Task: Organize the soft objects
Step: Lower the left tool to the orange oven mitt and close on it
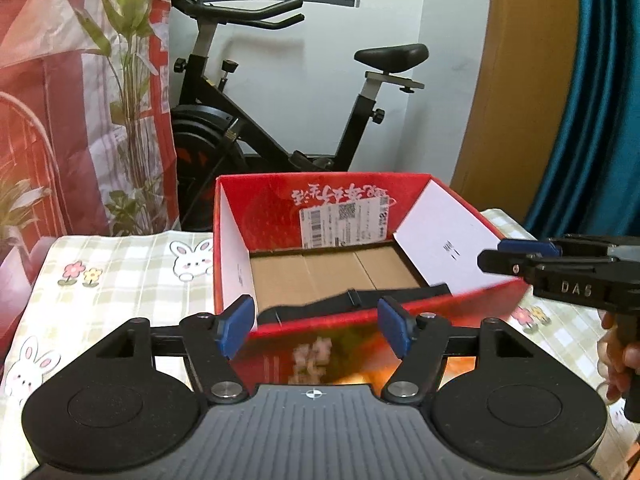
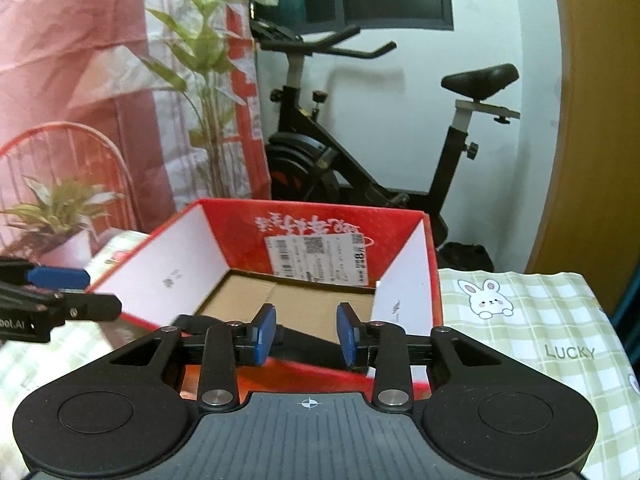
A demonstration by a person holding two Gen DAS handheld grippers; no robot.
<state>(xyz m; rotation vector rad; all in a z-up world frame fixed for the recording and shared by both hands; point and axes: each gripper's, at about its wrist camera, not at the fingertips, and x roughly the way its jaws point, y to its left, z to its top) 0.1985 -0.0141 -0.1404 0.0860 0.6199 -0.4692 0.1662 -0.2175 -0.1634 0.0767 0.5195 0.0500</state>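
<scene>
A red cardboard box [image 1: 256, 208] with an open top stands on the table; it also shows in the right wrist view [image 2: 240, 240]. A black soft strap [image 1: 352, 300] lies inside it along the near wall, also seen in the right wrist view [image 2: 308, 344]. My left gripper [image 1: 316, 328] is open and empty, just before the box's near wall. My right gripper [image 2: 306, 336] is open and empty, above the near wall and the strap. The right gripper also shows at the right of the left wrist view [image 1: 520, 256], and the left gripper at the left of the right wrist view [image 2: 80, 292].
A tablecloth [image 1: 100, 272] with green checks and rabbits covers the table. An exercise bike [image 1: 280, 120] stands behind the box. A potted plant [image 1: 132, 100] and a red-and-white curtain [image 1: 48, 80] are at the back left. A yellow panel [image 1: 520, 100] is at the right.
</scene>
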